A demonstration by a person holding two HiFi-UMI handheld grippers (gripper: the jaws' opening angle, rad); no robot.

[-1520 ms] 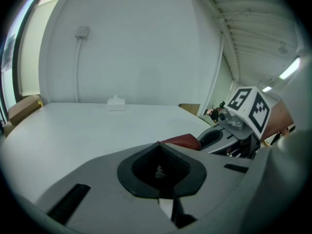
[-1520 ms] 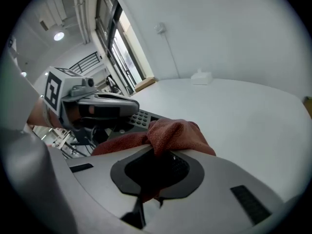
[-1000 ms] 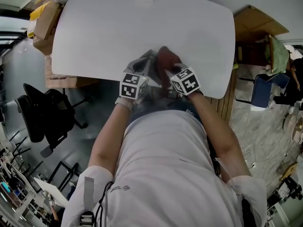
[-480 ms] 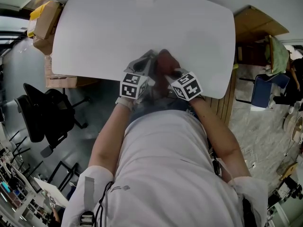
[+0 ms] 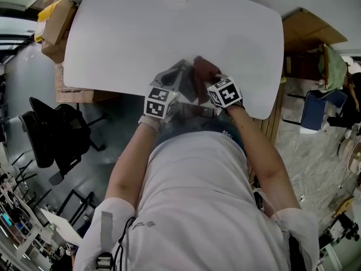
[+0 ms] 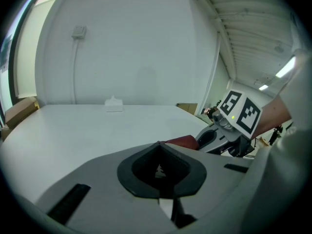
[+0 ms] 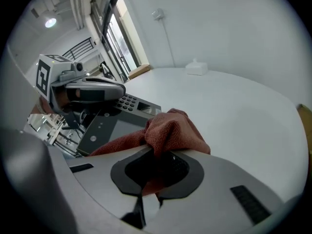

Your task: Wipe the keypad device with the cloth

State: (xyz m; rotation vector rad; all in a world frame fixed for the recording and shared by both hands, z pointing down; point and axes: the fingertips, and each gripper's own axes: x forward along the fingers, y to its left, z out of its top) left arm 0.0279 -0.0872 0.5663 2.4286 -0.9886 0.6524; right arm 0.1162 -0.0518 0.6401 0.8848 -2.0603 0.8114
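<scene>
White across its whole top, the bench (image 5: 169, 33) is spreading over the upper half of the head view, and you are holding both tools at its near edge. The left gripper (image 5: 171, 89) is reaching in from under its marker cube to the grey keypad device (image 5: 176, 73), which is sitting tilted at that edge. The right gripper (image 5: 210, 82) is holding the rust-brown cloth (image 5: 204, 68) against the device's right side. Past the bench's left end cardboard boxes (image 5: 55, 30) are standing, and a black office chair (image 5: 53, 134) is standing on the floor nearer to you. In the left gripper view, its fingers (image 6: 166, 209) are lying fully together at the bottom of the grey housing. The device is not showing here, so this view alone is not telling you what they are pinching. The right gripper is hanging just to the right with a sliver of cloth at its tip, and a small white box (image 6: 113, 104) is sitting far back on the bench. In the right gripper view, your right fingers (image 7: 176, 168) are clamping a bunched fold of the cloth, which is rising above the housing and trailing down onto the device's dark screen. The key rows are lying beyond the screen, and the left gripper is gripping the device's edge beside those keys.
</scene>
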